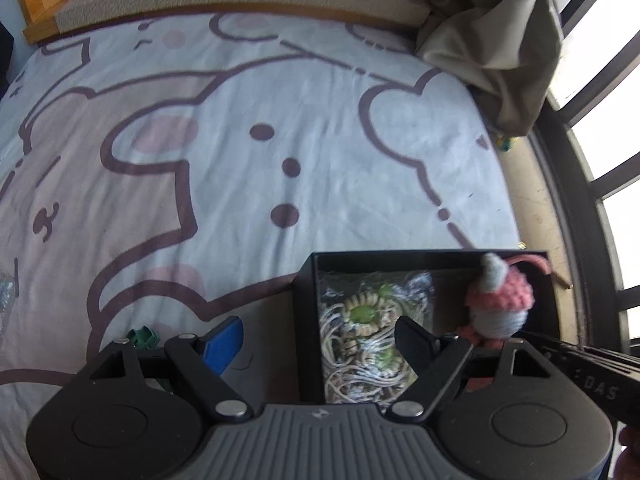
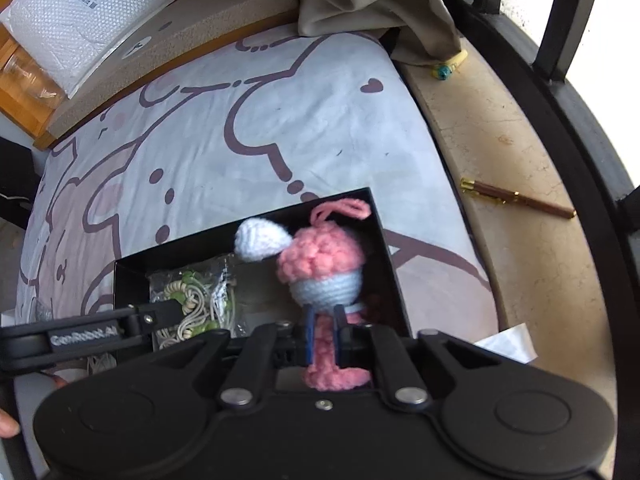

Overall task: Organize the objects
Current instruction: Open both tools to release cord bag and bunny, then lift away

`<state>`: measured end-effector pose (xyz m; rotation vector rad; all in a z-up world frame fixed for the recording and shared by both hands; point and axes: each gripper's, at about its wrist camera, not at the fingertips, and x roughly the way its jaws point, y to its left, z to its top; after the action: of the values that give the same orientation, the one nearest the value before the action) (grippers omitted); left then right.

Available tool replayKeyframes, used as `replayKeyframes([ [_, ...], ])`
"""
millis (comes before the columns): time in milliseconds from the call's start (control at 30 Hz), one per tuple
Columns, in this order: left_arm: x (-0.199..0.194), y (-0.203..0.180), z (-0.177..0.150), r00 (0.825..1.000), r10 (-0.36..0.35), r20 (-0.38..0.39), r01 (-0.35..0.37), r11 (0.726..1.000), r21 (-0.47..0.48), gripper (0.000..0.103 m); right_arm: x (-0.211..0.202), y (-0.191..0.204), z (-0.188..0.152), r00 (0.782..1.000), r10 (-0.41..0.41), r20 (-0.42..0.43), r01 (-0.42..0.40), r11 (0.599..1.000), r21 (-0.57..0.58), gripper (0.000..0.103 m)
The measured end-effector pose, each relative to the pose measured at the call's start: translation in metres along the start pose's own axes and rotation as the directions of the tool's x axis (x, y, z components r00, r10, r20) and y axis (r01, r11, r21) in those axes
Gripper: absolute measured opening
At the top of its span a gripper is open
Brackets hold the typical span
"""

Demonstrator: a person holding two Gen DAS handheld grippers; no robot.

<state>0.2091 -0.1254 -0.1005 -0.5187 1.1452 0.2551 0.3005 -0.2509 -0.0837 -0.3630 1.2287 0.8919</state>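
Right wrist view: our right gripper (image 2: 324,334) is clamped on the pink crochet doll (image 2: 320,264), holding it above the black box (image 2: 132,268), near the box's right wall.
Left gripper (image 1: 320,344): half open, nothing between the fingers, above the box's left wall.
Box: sits on the bed (image 1: 240,152) near its window-side edge; we have a bagged cord bundle (image 1: 368,328) inside.
Progress: doll not yet released; a green item (image 1: 142,338) waits outside.

Cartoon-print bedsheet (image 1: 280,100); beige curtain (image 2: 380,0) bunched at window bars; brown pen (image 2: 520,199) on sill; bubble mailer (image 2: 92,12)
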Motion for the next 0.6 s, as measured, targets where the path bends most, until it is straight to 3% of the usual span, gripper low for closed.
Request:
replayKeyframes([
  [600,-0.068,-0.016,-0.023,0.993,0.013,0.118,-0.024,0.996,0.089,0.083,-0.062,0.004,-0.012,0.991,-0.003,0.137,0.004,1.000,-0.004,0.018],
])
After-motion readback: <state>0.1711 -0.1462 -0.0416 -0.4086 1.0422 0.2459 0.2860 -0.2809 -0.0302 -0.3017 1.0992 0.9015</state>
